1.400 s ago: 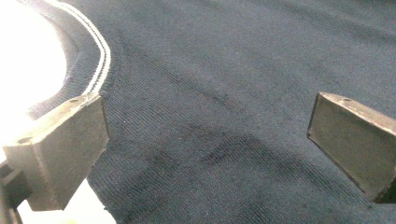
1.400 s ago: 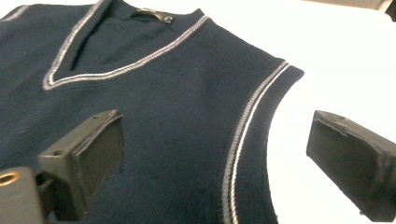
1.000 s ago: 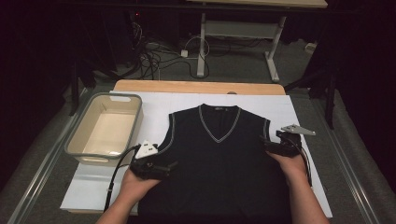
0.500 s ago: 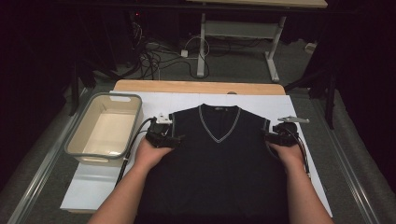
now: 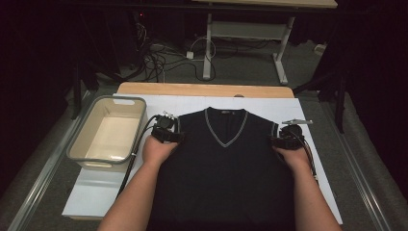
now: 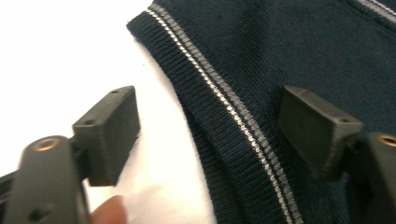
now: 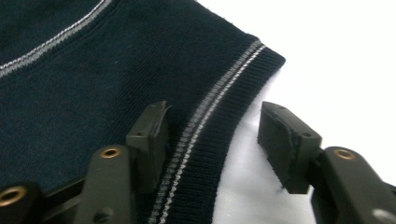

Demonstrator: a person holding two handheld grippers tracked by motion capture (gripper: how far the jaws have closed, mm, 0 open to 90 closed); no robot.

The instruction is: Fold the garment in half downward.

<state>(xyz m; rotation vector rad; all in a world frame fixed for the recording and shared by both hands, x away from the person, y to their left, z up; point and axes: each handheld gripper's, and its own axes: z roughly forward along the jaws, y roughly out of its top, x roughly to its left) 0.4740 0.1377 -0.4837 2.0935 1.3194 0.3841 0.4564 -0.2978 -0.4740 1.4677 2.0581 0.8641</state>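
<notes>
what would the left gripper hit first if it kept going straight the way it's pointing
Most likely the dark vest's ribbed armhole edge: the left gripper has just been closing, its jaws straddling that striped trim, one over the white sheet. Depth is unclear.

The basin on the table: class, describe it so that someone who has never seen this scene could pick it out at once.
Start from the white sheet that covers the table, where a dark sleeveless V-neck vest lies flat in the middle. Look to the vest's left, at the sheet's left edge: the basin stands there. It is the one rigid, hollow thing there, a cream rectangular tub with a grey rim, and nothing lies inside it.
</notes>
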